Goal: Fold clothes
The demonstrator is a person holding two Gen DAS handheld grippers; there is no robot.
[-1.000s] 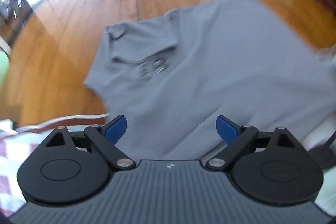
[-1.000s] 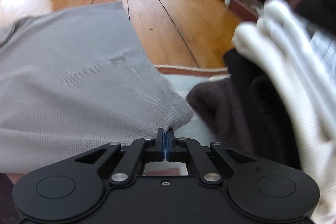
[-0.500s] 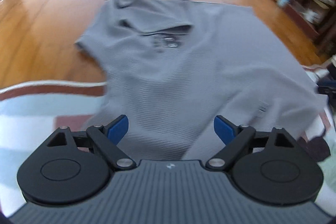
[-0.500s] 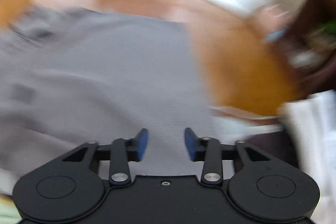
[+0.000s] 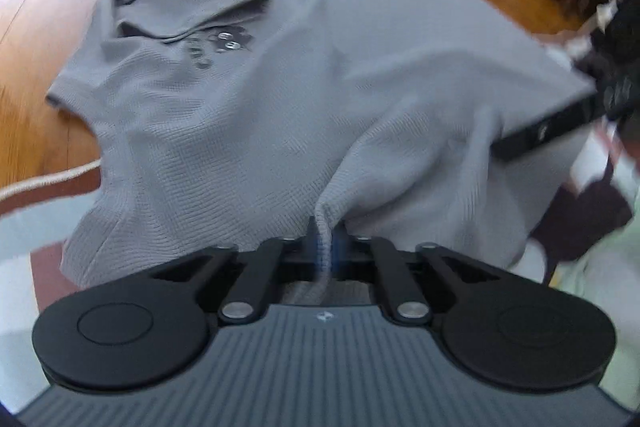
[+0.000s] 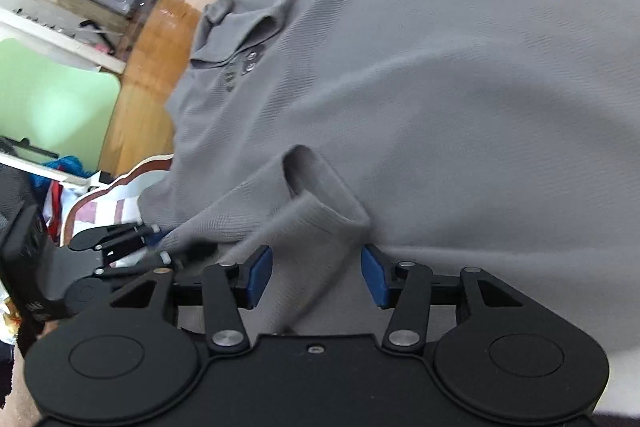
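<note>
A grey polo shirt point(image 5: 320, 75) lies spread on the wooden floor, collar and buttons at the far left; it fills the right wrist view point(image 6: 420, 75) too. My left gripper point(image 5: 325, 247) is shut on a pinch of the shirt's near hem, which bunches up between the blue pads. It also shows at the left of the right wrist view point(image 6: 160, 247). My right gripper point(image 6: 316, 273) is open, its pads either side of a raised fold of the hem. Its black body shows at the right of the left wrist view point(image 5: 552, 131).
Wooden floor point(image 5: 48, 27) surrounds the shirt. A patterned rug edge point(image 5: 40, 187) lies under the near hem. Dark and white clothes point(image 5: 592, 219) are piled at the right. A green panel point(image 6: 48, 99) and shelf clutter stand at the left of the right wrist view.
My left gripper closed on the near hem. My right gripper let go of the shirt corner, opened, and swung left over a fold of the hem.
</note>
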